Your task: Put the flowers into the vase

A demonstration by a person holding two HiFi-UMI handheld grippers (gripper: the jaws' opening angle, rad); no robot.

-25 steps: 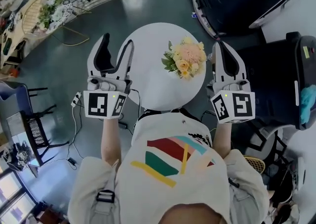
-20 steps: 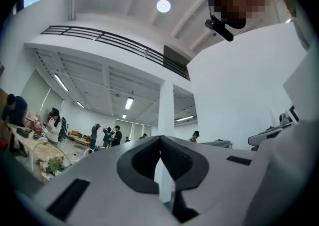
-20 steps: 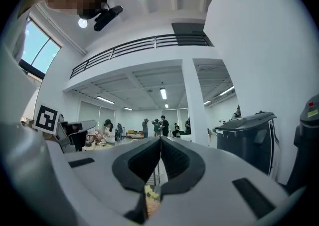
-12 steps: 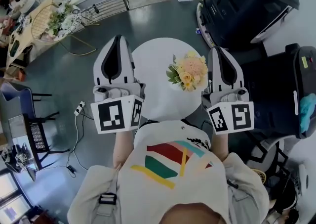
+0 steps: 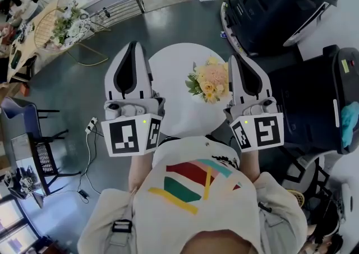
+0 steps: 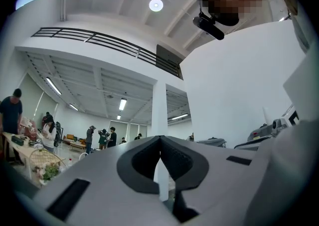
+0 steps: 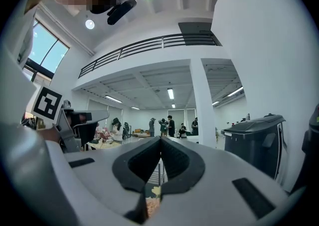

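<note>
A bouquet of peach and yellow flowers with green leaves (image 5: 208, 81) stands on the right half of a round white table (image 5: 168, 107); its vase is hidden beneath the blooms. My left gripper (image 5: 134, 44) is held above the table's left edge, shut and empty, and its jaws (image 6: 160, 137) meet with nothing between them. My right gripper (image 5: 234, 56) hovers just right of the bouquet, also shut and empty. In the right gripper view its jaws (image 7: 160, 138) are closed, and a bit of the flowers (image 7: 151, 201) shows below them.
Large black machines (image 5: 280, 0) stand behind and to the right of the table. A chair (image 5: 25, 129) and a power strip with cable (image 5: 90, 127) are on the floor at left. A second table with flowers (image 5: 61, 20) is at far back left.
The left gripper's jaws have closed from open. Both grippers have risen towards the head camera and now look larger beside the table.
</note>
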